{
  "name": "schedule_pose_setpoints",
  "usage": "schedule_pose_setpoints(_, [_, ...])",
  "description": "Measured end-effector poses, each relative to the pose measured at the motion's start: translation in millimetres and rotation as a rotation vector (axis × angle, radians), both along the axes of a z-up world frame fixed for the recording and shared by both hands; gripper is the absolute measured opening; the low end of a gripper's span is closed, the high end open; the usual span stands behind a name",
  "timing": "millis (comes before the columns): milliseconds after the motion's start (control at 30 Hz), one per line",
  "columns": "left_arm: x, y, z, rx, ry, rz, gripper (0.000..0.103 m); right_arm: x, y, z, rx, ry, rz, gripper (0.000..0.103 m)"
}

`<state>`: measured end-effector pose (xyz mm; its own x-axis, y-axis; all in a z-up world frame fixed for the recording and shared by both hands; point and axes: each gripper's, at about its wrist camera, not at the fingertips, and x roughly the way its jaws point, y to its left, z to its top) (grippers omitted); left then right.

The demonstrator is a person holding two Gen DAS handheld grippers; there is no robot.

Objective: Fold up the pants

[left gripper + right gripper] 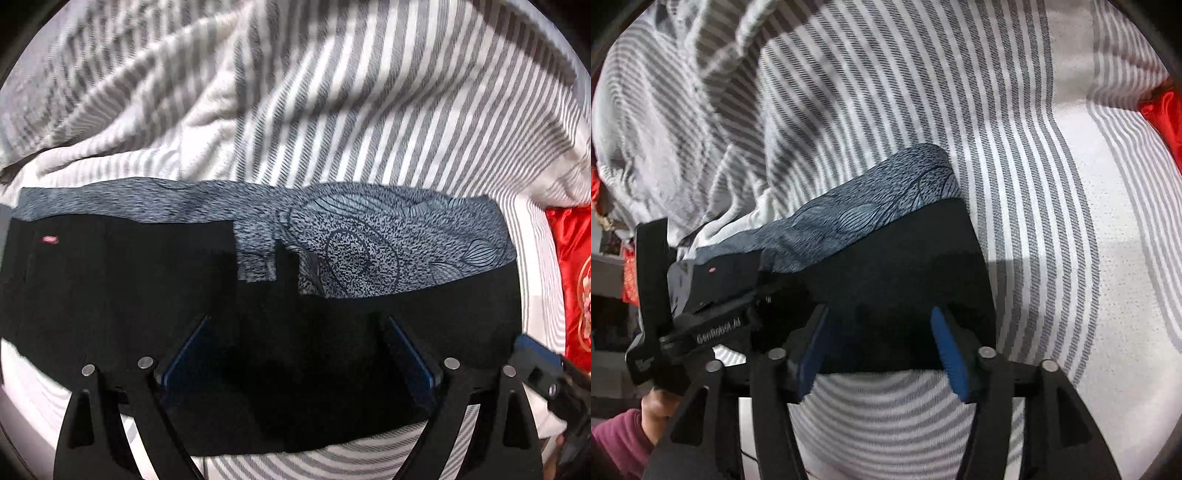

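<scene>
The pants (147,295) are black with a grey-blue patterned lining (369,243) showing along the far edge. They lie folded into a flat band across a striped bedsheet (332,110). My left gripper (295,321) is open, its blue-padded fingers spread above the black cloth near its front edge. My right gripper (879,314) is open too, above the right end of the pants (905,266), with the patterned lining (868,206) beyond. The left gripper (713,325) shows at the left of the right wrist view.
The grey and white striped sheet (997,147) is rumpled at the back left. A red embroidered cushion (572,277) lies right of the pants. The right gripper's edge (543,365) shows at the lower right of the left wrist view.
</scene>
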<state>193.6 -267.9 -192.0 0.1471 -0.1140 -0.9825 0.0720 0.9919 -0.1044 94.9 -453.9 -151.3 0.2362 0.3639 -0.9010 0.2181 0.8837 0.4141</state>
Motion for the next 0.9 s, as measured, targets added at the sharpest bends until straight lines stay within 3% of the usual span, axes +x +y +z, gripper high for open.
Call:
schedule_pose_setpoints(300, [-38,49,42,0.016,-0.04,0.19,0.094,-16,5,2,0.034,0.044,0.091,0.064])
schedule_pose_setpoints(533, [-72,71,15,0.01,-0.002,0.28,0.094,-23,26,7,-0.002,0.046,0.095,0.064])
schedule_pose_setpoints(900, [-84,169,19,-0.024,0.0,0.331,0.094,15,116,6,-0.146,0.014,0.126,0.064])
